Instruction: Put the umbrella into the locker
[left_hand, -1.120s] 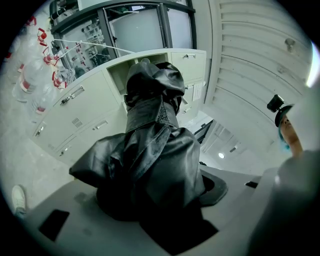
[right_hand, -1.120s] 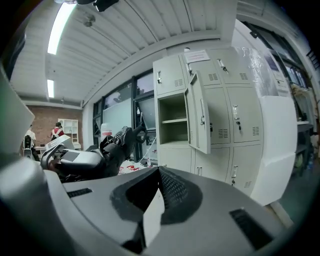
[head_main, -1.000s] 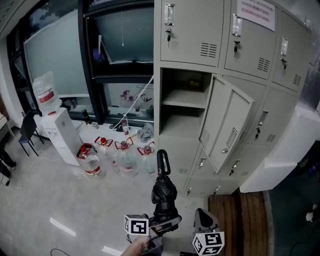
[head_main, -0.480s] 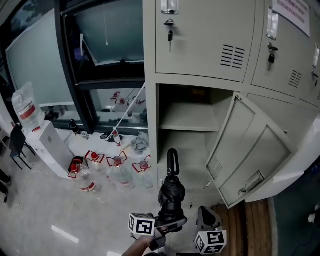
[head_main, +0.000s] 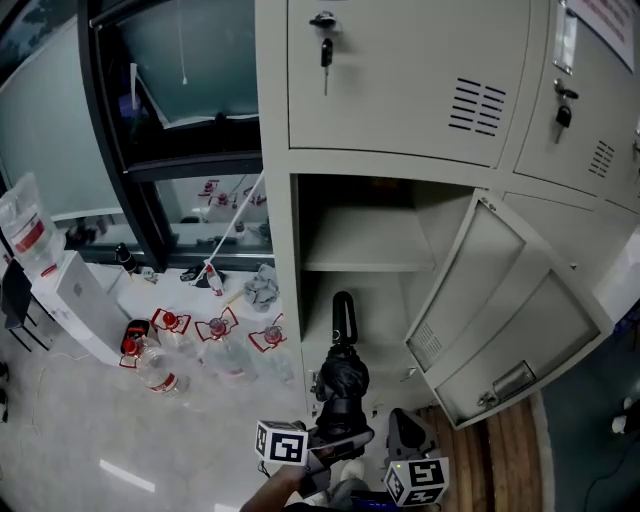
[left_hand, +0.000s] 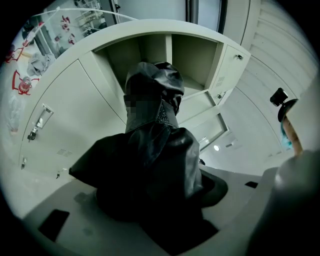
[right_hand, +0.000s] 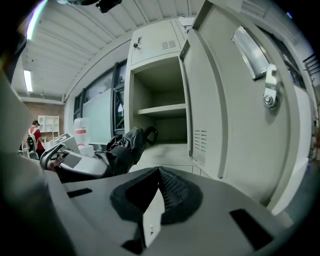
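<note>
- We face a bank of pale grey lockers (head_main: 400, 90); the closed doors above have keys in their locks.
- One compartment (head_main: 345, 215) stands open, split by a shelf (head_main: 360, 255) into an upper and a lower space, both bare inside.
- Its door (head_main: 500, 310) is swung wide to the right, with a vent and a handle on its face.
- To the left we see a dark-framed window (head_main: 150, 110), and below it a white water dispenser (head_main: 72, 300) with a bottle on top.
- Several clear water bottles (head_main: 160, 372) with red caps lie and stand on the floor between the dispenser and the lockers.
- The black folded umbrella (head_main: 342, 385) is upright, handle uppermost, just in front of the lower space of the open compartment. Its handle tip sits at the mouth of that space; we cannot tell whether it has crossed the edge.
- Our left gripper (head_main: 335, 442) pinches the umbrella low on its bunched fabric, which fills the gap between the jaws.
- Our right gripper (right_hand: 157, 195) is just beside it, jaws pressed together with nothing between them, pointing toward the open door.
</note>
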